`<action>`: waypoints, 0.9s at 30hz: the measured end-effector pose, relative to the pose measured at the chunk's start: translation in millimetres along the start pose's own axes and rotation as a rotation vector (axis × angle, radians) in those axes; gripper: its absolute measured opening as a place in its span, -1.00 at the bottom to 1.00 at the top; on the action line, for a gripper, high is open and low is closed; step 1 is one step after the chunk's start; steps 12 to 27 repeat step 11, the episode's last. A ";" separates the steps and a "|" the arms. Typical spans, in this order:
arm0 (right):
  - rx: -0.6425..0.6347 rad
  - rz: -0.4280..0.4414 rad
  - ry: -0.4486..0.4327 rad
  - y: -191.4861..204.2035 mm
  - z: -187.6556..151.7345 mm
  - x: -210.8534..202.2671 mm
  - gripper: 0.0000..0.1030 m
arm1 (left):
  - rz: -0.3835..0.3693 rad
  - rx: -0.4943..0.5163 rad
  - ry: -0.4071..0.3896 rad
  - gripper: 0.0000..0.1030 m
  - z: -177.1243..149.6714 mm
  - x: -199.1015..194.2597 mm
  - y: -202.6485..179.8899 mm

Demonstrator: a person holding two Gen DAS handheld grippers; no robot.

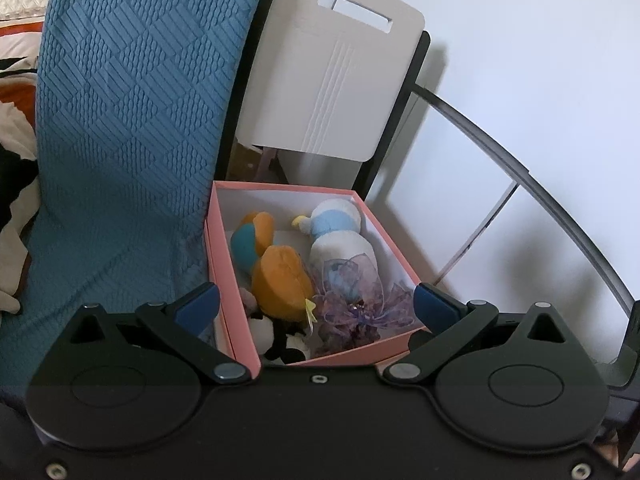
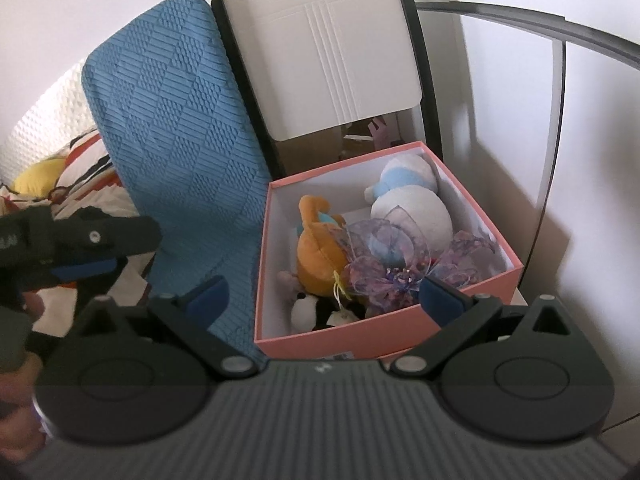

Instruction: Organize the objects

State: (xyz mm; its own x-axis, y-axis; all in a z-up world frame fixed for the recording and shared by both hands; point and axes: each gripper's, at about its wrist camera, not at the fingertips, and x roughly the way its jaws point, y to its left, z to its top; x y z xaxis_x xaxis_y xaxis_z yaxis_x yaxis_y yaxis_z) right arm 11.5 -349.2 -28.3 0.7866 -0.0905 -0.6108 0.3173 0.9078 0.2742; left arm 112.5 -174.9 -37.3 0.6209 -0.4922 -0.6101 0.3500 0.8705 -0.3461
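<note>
A pink open box (image 1: 224, 264) (image 2: 360, 336) holds an orange and teal plush (image 1: 280, 276) (image 2: 320, 248), a white and light-blue plush (image 1: 340, 236) (image 2: 412, 204), a purple sheer bow (image 1: 356, 304) (image 2: 384, 272) and a black and white plush (image 1: 280, 340) (image 2: 316, 308). My left gripper (image 1: 316, 304) is open and empty, its fingers either side of the box's near end. My right gripper (image 2: 324, 296) is open and empty in front of the box. The left gripper also shows at the left of the right wrist view (image 2: 86, 256).
A blue textured cushion (image 1: 128, 120) (image 2: 184, 136) leans left of the box. A white chair back with black frame (image 1: 336, 80) (image 2: 332, 52) stands behind it. A white wall and a grey curved bar (image 1: 520, 168) are to the right. Bedding (image 2: 80, 168) lies at the left.
</note>
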 end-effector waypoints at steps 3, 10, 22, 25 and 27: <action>0.009 -0.010 0.003 -1.8 -0.1 -0.8 1.00 | -0.005 0.005 -0.004 1.00 0.7 -0.1 -1.9; 0.011 -0.042 0.011 -3.8 -3.4 0.6 1.00 | 0.001 0.009 -0.006 1.00 1.6 0.6 -3.8; 0.010 -0.042 0.013 -3.9 -3.6 1.2 1.00 | 0.002 0.008 -0.007 1.00 1.2 0.7 -4.1; 0.010 -0.042 0.013 -3.9 -3.6 1.2 1.00 | 0.002 0.008 -0.007 1.00 1.2 0.7 -4.1; 0.010 -0.042 0.013 -3.9 -3.6 1.2 1.00 | 0.002 0.008 -0.007 1.00 1.2 0.7 -4.1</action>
